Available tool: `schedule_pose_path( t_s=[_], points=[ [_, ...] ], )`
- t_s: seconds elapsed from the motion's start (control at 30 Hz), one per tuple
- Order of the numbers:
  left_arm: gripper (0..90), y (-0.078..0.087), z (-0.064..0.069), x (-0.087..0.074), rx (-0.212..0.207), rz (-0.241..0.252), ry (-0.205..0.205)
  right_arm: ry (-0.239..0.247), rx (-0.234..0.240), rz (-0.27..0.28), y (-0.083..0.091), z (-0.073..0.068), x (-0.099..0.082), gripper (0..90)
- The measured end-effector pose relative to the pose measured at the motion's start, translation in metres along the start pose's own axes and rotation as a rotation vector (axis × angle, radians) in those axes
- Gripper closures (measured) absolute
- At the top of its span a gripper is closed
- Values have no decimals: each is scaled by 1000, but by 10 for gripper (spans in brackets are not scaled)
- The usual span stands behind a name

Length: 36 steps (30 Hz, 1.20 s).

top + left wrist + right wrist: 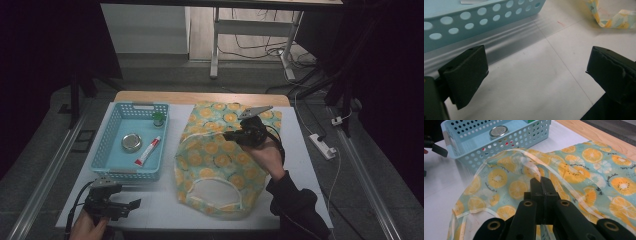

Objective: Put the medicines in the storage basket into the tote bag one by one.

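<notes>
So the thing being worked here is that orange-slice print cloth [220, 155], looks like an apron or bib with pale binding tape along the edges. It's spread over the middle of the table [165, 200], reaching from near the front edge toward the back. Pretty sure it's light, floppy and a bit slick, so it'll drape and bunch instead of holding shape. Best spot to grab is the bound hem or strap, since that's thicker. The right gripper [541, 182] has its jaws pinched together on a raised fold of the binding, near the cloth's far half. The left gripper [536, 67] sits with jaws wide apart at the front left corner, just beside the blue basket [112, 142], well apart from the cloth.
</notes>
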State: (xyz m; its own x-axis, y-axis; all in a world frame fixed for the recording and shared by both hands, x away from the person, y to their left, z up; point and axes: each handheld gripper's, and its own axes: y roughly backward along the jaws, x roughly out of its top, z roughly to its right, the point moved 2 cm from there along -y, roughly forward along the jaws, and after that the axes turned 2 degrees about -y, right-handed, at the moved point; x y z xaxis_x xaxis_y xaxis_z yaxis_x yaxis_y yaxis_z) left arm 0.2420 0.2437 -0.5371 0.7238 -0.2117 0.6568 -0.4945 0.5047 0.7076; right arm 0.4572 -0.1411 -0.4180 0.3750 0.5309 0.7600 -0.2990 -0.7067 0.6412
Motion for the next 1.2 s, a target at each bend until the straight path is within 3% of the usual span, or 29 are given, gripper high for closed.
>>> schedule_pose_path(
  t_s=[0.37, 0.5, 0.67, 0.87, 0.97, 1.2],
  points=[
    [1, 5, 0, 2, -51, 11, -9, 0, 4, 3, 1, 1, -1, 900],
    [0, 7, 0, 2, -41, 16, -30, 1, 3, -2, 0, 1, -1, 900],
    [0, 13, 0, 5, -48, 41, -21, 1, 2, 2, -1, 1, -1, 900],
    [1, 27, -2, 11, -23, 90, -25, 2, -3, 6, -3, 2, -2, 900],
    [1, 30, -3, 14, -35, 102, 11, 2, -2, 6, -3, 2, -2, 900],
    [2, 35, -2, 22, -18, 123, 5, 2, -7, 20, -1, 1, -1, 900]
  ],
)
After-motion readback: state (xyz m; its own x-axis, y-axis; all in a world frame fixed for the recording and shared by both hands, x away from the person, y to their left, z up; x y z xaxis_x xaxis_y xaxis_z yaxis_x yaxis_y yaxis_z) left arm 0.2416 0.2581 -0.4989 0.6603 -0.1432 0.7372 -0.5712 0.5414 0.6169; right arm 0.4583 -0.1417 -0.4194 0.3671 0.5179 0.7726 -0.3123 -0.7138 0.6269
